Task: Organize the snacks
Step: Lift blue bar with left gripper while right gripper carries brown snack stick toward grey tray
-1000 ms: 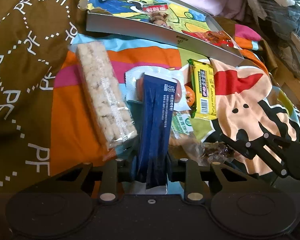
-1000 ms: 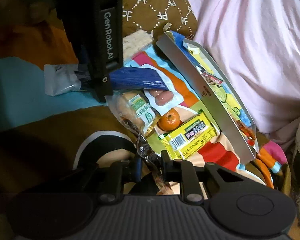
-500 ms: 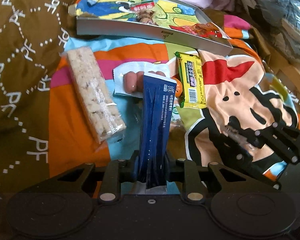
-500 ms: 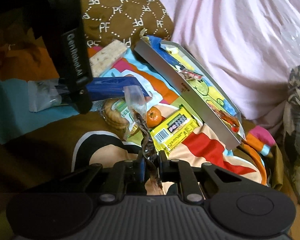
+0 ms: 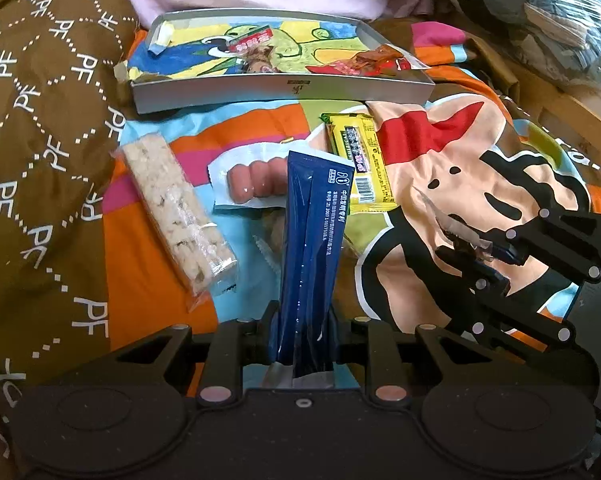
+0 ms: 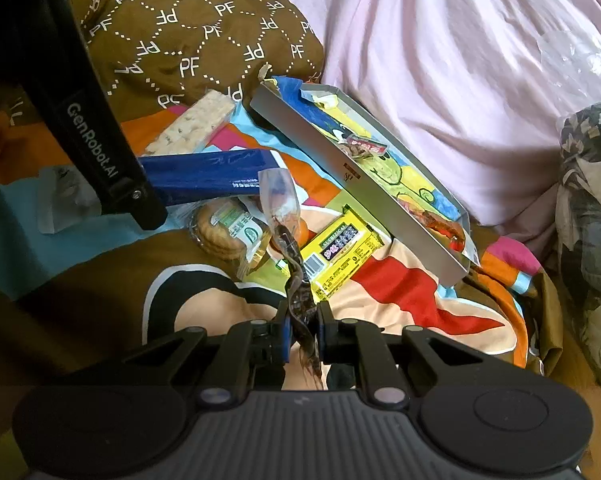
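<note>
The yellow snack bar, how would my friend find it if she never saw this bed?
Start at the grey tray lying on the cartoon blanket. Just in front of its near wall lies the yellow snack bar, flat on the blanket beside the sausage pack. It is the only bright yellow wrapper, with a dark label and a barcode.

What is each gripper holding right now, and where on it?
Left gripper is shut on the blue packet, near its lower end. Right gripper is shut on the clear packet of dark snack, near its bottom end.
</note>
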The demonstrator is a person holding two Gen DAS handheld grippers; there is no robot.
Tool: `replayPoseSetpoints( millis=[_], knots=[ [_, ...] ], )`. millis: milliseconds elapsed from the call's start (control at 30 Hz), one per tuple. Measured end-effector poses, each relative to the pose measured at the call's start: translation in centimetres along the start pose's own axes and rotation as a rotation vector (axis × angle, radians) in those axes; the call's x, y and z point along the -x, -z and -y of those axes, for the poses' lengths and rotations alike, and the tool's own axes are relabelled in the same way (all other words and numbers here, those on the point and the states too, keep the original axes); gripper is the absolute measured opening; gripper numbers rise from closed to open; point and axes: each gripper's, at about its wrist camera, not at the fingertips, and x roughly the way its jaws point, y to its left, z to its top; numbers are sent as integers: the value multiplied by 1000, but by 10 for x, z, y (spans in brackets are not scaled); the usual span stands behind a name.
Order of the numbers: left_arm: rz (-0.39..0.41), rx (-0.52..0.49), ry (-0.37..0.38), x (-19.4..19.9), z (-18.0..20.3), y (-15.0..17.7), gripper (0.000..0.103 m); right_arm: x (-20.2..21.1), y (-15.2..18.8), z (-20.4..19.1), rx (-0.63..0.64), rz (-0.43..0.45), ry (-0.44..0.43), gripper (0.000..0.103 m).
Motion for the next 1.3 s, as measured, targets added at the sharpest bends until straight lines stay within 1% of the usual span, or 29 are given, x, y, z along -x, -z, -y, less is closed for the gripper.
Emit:
replayPoseSetpoints(
  millis=[167,300,567,733,833,900,1000,1067,1300],
  knots=[
    [20,2,-12,2,1,2,24,0,1,0,-5,4,2,14],
    [51,15,-18,5,0,2,24,1,1,1,-16,9,9,14],
    [126,78,-26,12,-5,-1,24,1,-8,10,-58,21,12,14],
    [169,108,-30,17,-9,-8,24,-1,-20,19,-71,54,-2,14],
    [176,164,-53,20,-13,-15,24,-5,-30,25,-63,78,-9,14],
    [183,199,-66,22,-17,-20,24,-8,-36,30,-54,97,-5,14],
    [209,211,-101,24,-22,-31,24,-15,-46,42,-52,119,-9,14],
    [219,223,-113,24,-25,-42,24,-22,-51,50,-44,129,-18,14],
    [270,237,-144,18,-39,-90,24,-38,-72,71,75,184,-16,14]
  ],
)
